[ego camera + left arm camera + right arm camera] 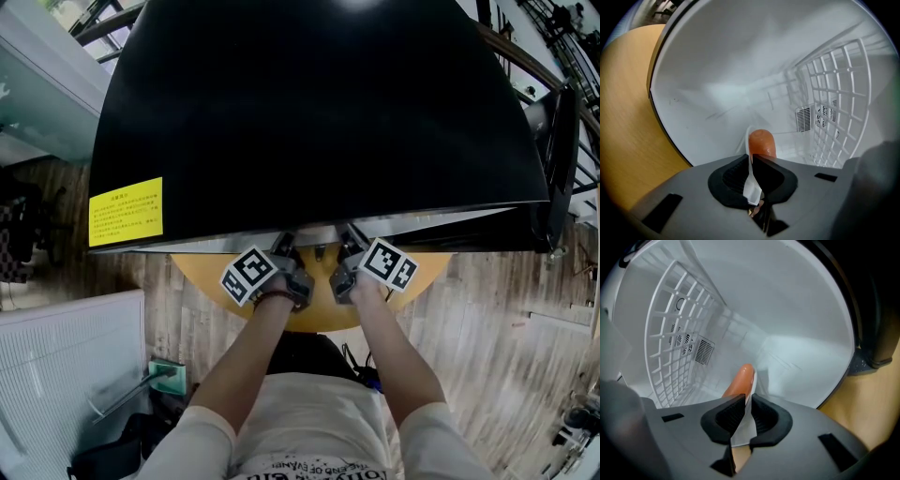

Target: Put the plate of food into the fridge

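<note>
Left gripper (751, 161), right gripper (745, 401): each nipped tight on the rim of one thin white plate (743, 430) bearing a glossy orange sausage (761, 143), held inside the white-walled fridge cavity (740, 70). Risk: uneven release tilts the plate, rolling the sausage off.

The left tongs (751, 161) and right tongs (745, 401) are grey with black ribbed pads (733, 176); the T-shirt (314, 422) is cream.
</note>
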`<state>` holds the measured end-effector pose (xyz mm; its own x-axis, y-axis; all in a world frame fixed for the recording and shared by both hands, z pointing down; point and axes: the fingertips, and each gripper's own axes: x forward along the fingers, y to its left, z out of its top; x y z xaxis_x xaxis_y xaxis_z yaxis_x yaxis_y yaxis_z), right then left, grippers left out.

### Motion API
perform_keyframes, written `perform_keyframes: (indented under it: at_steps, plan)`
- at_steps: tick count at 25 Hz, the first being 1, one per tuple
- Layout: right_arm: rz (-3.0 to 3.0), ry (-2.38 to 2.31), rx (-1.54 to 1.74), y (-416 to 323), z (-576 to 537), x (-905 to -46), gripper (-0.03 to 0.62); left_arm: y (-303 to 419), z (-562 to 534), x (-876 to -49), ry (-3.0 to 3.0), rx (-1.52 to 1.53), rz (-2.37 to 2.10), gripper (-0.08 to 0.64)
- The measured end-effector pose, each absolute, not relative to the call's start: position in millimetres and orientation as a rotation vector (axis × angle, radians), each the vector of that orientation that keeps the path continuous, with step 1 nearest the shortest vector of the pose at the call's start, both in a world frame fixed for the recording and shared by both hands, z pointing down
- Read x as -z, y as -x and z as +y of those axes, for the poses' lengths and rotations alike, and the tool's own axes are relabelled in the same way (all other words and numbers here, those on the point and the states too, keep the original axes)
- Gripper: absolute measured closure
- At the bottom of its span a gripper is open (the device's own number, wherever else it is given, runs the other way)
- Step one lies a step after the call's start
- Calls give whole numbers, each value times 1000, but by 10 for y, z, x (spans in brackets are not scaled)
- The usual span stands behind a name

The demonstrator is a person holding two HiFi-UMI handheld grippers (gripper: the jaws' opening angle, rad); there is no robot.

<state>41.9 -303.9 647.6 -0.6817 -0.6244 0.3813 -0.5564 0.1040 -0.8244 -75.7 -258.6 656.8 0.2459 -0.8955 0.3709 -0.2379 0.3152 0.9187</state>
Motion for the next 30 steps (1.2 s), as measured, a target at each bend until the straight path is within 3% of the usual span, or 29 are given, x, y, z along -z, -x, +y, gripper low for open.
perform_keyframes:
  at_steps: [30]
  plan:
    - [2463,1384,1561,-413,-3081,-6576,508,748,-2618,-6663,-1206,548,-1312,518]
